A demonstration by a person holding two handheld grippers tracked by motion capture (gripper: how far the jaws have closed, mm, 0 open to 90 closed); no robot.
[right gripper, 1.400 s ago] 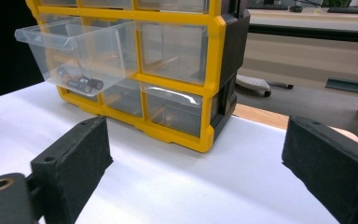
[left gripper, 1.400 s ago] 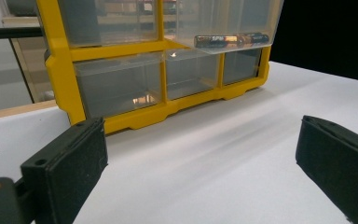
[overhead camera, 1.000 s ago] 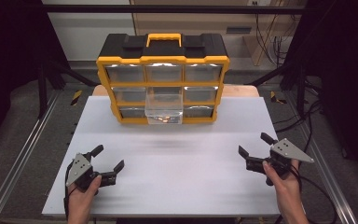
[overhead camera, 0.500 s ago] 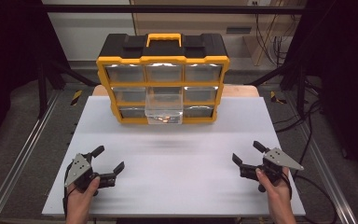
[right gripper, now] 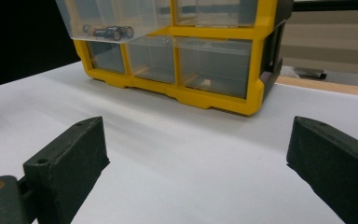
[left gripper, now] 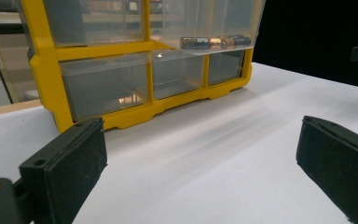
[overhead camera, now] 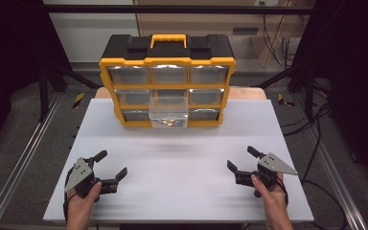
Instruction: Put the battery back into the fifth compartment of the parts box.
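A yellow and black drawer organizer (overhead camera: 167,81) stands at the back of the white table (overhead camera: 182,163). Its middle clear drawer (overhead camera: 168,112) is pulled out toward me and holds batteries (left gripper: 214,42) (right gripper: 108,31). My left gripper (overhead camera: 110,165) rests near the table's front left, held by a hand, open with nothing between its fingers. My right gripper (overhead camera: 242,160) sits near the front right, also open and holding nothing. Both gripper views look across bare table toward the organizer (left gripper: 121,84) (right gripper: 191,60).
Metal frame rails (overhead camera: 19,158) run along both sides of the table. Cables (overhead camera: 316,120) lie on the floor at the right. A wooden board (overhead camera: 249,92) shows behind the organizer. Dark curtains flank the scene.
My right gripper has moved left and slightly toward the table's front, inward from the right edge. The left gripper has barely moved. Both stay open.
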